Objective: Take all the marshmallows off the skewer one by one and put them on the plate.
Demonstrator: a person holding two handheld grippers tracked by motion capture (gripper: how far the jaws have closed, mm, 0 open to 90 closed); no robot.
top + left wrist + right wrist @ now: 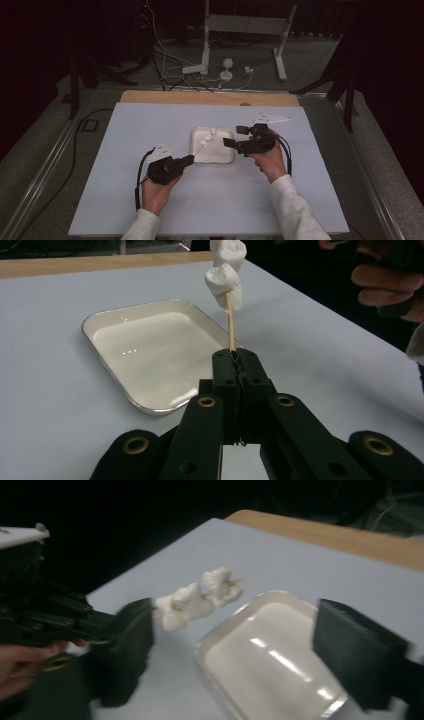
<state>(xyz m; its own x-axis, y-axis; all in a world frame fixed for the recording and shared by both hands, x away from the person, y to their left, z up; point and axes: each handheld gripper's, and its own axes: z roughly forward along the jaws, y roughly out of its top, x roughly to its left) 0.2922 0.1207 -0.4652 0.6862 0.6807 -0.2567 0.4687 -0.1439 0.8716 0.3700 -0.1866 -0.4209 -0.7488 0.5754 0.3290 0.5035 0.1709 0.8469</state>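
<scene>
Jaws of the left gripper point(235, 371) are pressed together on the lower end of a thin wooden skewer point(230, 320), which rises tilted from the pinch and carries two soft white marshmallows point(225, 282) stacked near its tip. In the high view this gripper point(186, 160) sits just left of a shallow white rectangular tray with rounded corners point(230, 150), and the skewer leans out over the tray. The tray point(100, 320) rests on a pale blue-grey tabletop point(125, 130) — its inside looks glossy. The right gripper point(234, 136) hangs just right of the tray with its jaws spread and nothing between them; its own view, blurred, shows the marshmallows point(197, 600) ahead.
</scene>
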